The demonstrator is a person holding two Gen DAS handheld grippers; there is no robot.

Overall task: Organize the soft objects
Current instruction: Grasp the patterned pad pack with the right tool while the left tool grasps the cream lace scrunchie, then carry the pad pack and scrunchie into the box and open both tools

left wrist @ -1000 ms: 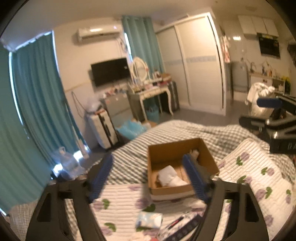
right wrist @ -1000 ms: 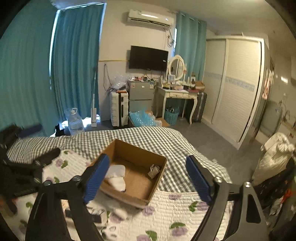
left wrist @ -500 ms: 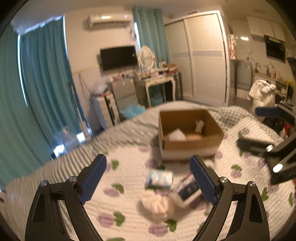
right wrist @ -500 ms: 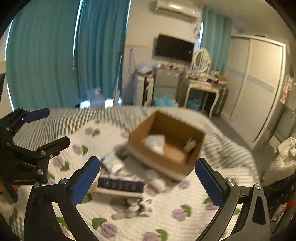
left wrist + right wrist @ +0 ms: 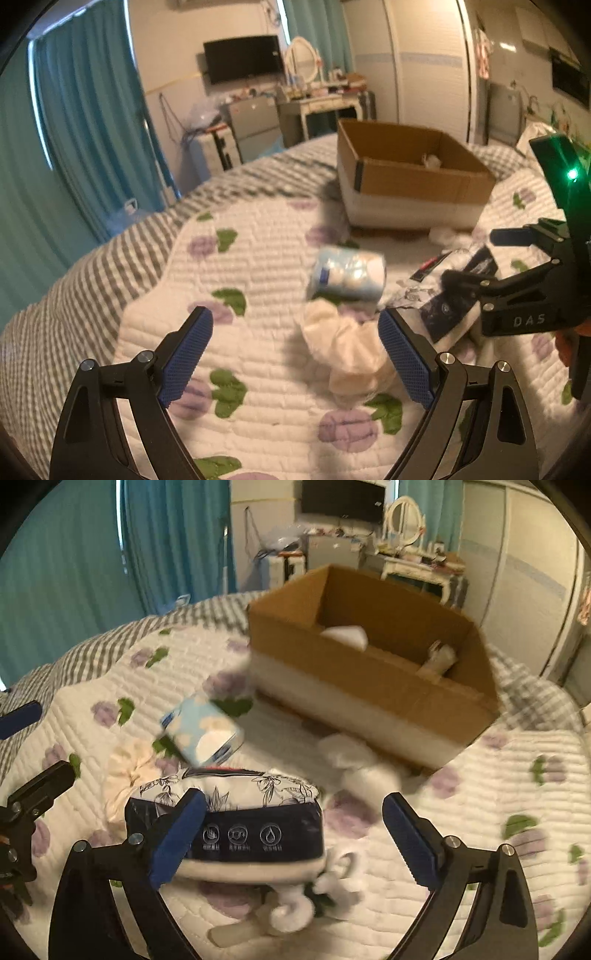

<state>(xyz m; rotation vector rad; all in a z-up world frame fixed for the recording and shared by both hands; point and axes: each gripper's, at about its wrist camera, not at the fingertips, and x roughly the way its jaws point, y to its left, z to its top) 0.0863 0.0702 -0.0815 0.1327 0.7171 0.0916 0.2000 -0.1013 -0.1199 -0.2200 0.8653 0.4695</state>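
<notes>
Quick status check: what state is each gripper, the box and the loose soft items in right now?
Left gripper: open, empty.
Right gripper: open, astride the navy tissue pack.
Cardboard box: open-topped, upright, partly filled.
Blue tissue pack: loose on quilt.
Cream cloth: crumpled on quilt.

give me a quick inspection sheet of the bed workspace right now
surface: quilt with purple flowers over a grey check sheet.
job's things: open box holds a white item and a small pale item; blue pack, cream cloth, navy floral pack and white fluffy pieces lie loose on the quilt.
clutter: nothing seen beyond those.
grippers: left tool open, empty, above the cream cloth; right tool open, low over the navy floral pack.
cables: wires on the far wall.
surroundings: teal curtains, TV, dressing table, wardrobe.
</notes>
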